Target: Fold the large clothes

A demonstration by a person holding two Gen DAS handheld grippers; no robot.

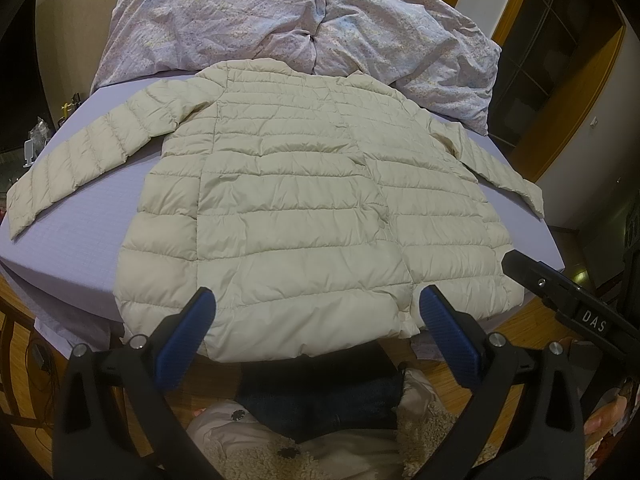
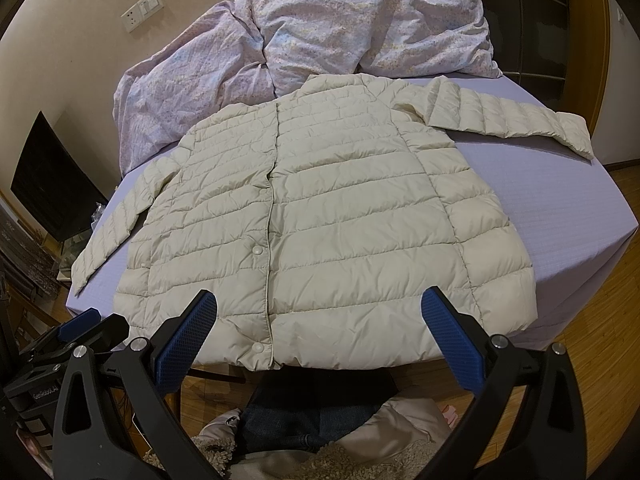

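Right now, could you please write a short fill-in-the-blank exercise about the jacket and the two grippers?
1. The cream puffer jacket lies flat on the ____ bed sheet.
2. Both sleeves are spread ____ from the body.
3. The left gripper and the right gripper are both ____.
4. The floral duvet is bunched up beyond the jacket's ____.

Missing words: purple; outward; open; collar

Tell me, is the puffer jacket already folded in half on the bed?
No, the cream puffer jacket lies spread flat on the lavender bed sheet with both sleeves stretched out to the sides.
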